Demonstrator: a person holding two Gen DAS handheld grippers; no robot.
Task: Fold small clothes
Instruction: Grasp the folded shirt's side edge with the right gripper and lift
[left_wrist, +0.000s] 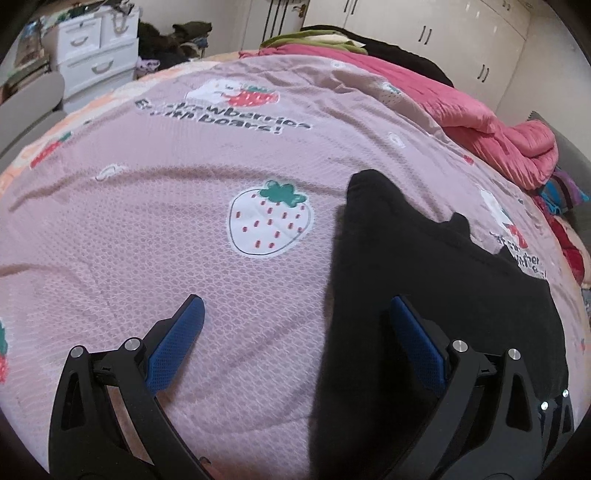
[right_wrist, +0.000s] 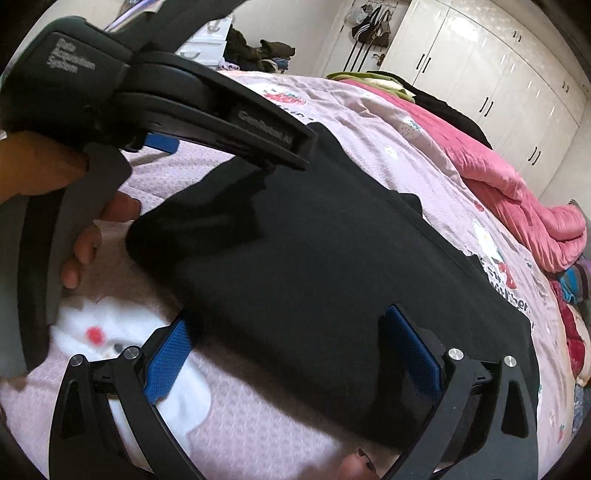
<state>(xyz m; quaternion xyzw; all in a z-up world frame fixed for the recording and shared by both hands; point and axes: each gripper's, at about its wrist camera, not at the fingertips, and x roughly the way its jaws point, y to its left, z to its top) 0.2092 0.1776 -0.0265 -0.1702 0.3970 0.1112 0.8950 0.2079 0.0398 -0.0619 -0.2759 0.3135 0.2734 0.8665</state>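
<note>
Black garment (right_wrist: 314, 258) lies flat on pink strawberry-print bedspread (left_wrist: 166, 229), toward its right side. Left gripper (left_wrist: 295, 332) w/ blue fingers spread apart, empty, one finger over the garment's edge. Right gripper (right_wrist: 284, 354) also spread, empty, above the garment. Pink quilt (left_wrist: 498, 136) bunched beyond; white cupboards (right_wrist: 498, 74) at back.

A home bedroom — strawberry-print bedspread (left_wrist: 184, 229), pink quilt (left_wrist: 491, 122), white wardrobes (right_wrist: 491, 74).
</note>
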